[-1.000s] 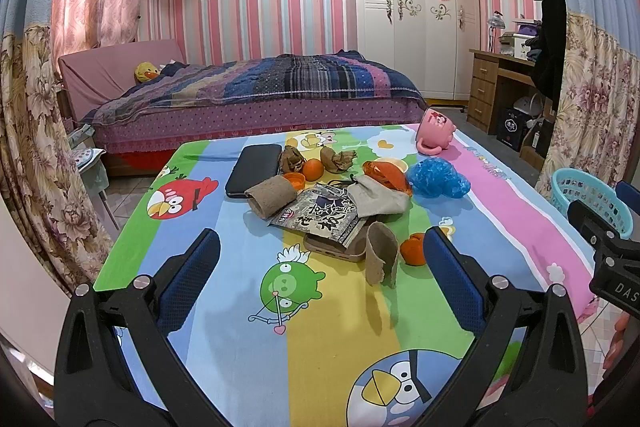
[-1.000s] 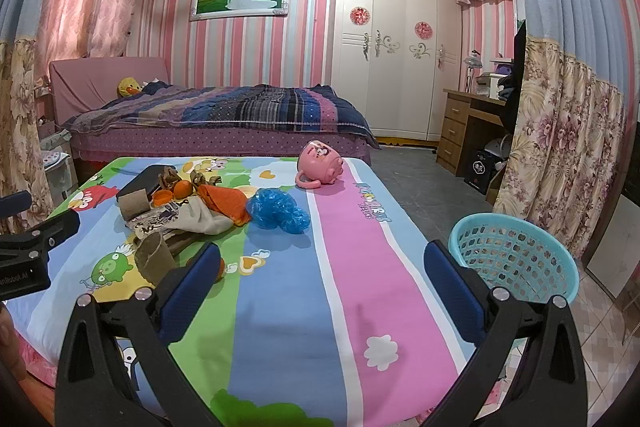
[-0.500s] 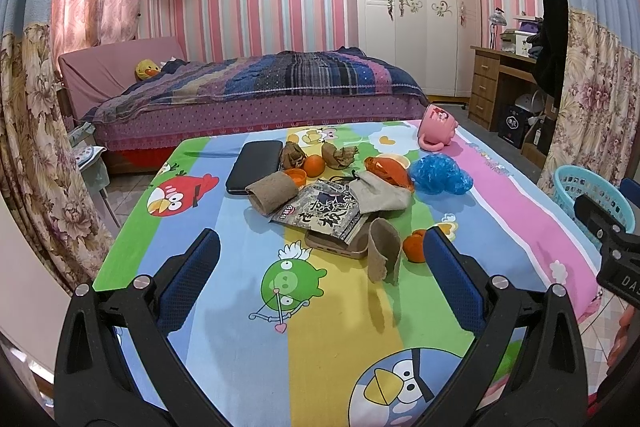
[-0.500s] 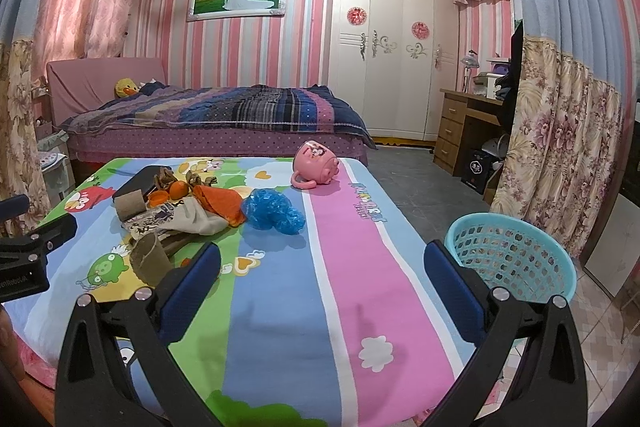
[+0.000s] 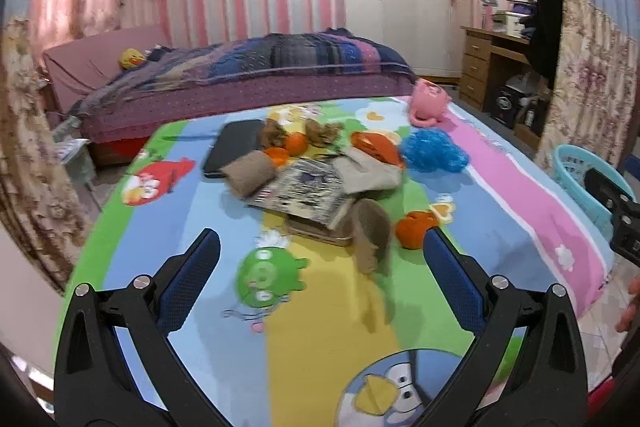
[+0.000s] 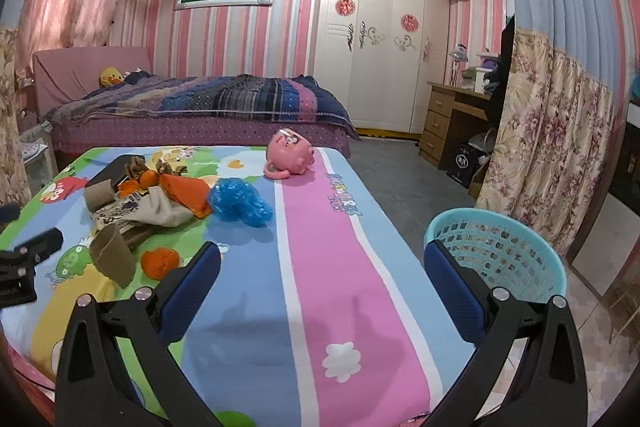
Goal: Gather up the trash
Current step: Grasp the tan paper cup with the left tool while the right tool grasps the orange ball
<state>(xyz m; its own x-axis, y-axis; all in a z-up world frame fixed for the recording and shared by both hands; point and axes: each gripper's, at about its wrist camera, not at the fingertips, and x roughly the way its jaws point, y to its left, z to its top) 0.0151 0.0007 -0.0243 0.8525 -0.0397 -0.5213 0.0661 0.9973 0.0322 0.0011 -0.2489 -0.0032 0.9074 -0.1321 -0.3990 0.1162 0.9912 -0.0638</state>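
While both tools hang above the near edge of the cartoon-print bench (image 5: 168, 227), the left tool (image 5: 320, 279) and the right tool (image 6: 322, 279) stand with jaws spread wide, holding nothing. Trash lies clustered toward the far left of the bench: brown paper scraps (image 5: 370, 231), orange peel (image 5: 416, 229), a crumpled blue bag (image 6: 238, 203). Beyond its right edge stands a turquoise basket (image 6: 516, 239).

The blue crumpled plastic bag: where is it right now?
The blue crumpled plastic bag lies on the cartoon-print cloth, right of the orange wrapper at the pile's right edge, with the pink mug beyond it.
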